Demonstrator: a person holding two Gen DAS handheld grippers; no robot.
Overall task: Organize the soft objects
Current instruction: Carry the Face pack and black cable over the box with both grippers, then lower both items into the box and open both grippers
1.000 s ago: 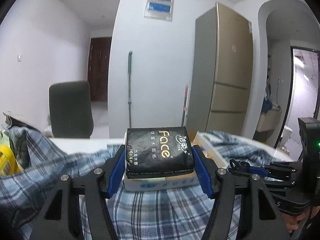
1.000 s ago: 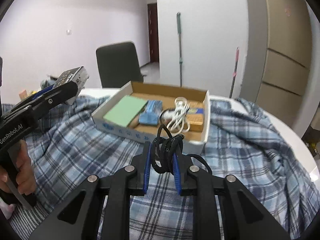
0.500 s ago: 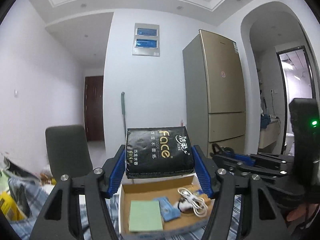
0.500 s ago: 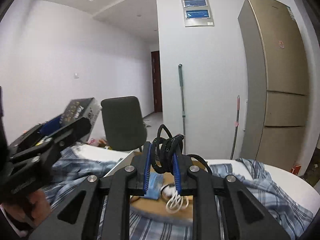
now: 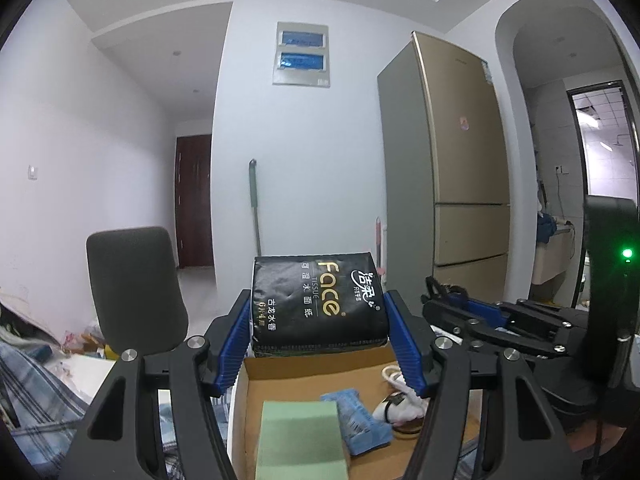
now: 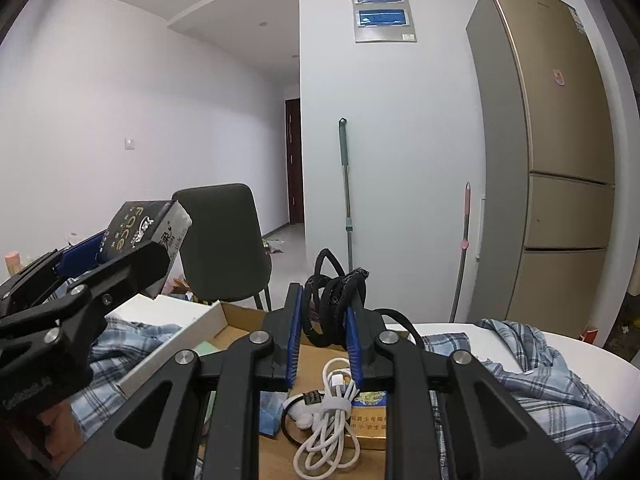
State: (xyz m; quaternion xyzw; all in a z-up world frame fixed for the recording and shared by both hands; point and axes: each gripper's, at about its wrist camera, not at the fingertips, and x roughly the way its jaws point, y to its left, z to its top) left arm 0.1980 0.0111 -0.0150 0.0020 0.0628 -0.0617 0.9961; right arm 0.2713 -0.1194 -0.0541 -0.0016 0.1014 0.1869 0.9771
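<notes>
My left gripper is shut on a black "Face" tissue pack and holds it above the open cardboard box. It also shows at the left of the right wrist view. My right gripper is shut on a bundle of black hair ties, held over the same box. In the box lie a green sponge, a blue packet and a coiled white cable. The right gripper shows at the right of the left wrist view.
A blue plaid shirt is spread over the white table under the box. A dark chair stands behind the table. A mop and a gold fridge stand at the far wall.
Both grippers have risen from low over the shirt and moved forward over the box. Each still holds its item.
</notes>
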